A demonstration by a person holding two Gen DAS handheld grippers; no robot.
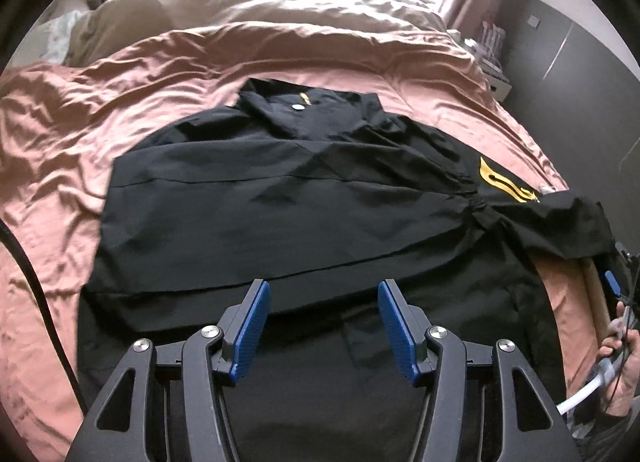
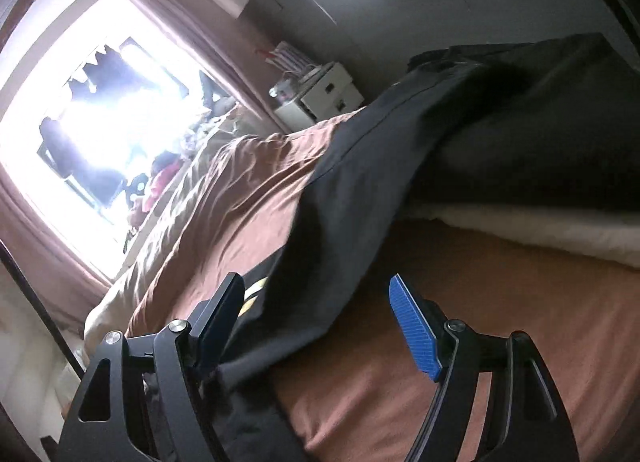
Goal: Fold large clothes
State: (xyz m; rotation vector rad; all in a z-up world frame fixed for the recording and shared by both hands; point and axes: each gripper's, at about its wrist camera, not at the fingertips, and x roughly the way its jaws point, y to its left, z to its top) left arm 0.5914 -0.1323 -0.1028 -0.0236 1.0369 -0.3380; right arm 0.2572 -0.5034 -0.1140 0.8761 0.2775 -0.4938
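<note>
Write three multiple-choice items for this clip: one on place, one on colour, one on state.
1. Where does the black garment lie?
A. On the bed cover
B. On the floor
C. On a chair

2. What colour is the emblem on the garment?
A. Red
B. Yellow
C. Green

3. How is the left claw set?
A. Shut on the collar
B. Shut on a sleeve
C. Open, holding nothing

Key: 1 A, the garment is spread over the pinkish-brown cover; 2 B, a yellow mark shows near its right side; 3 C, both blue pads stand apart above the cloth.
</note>
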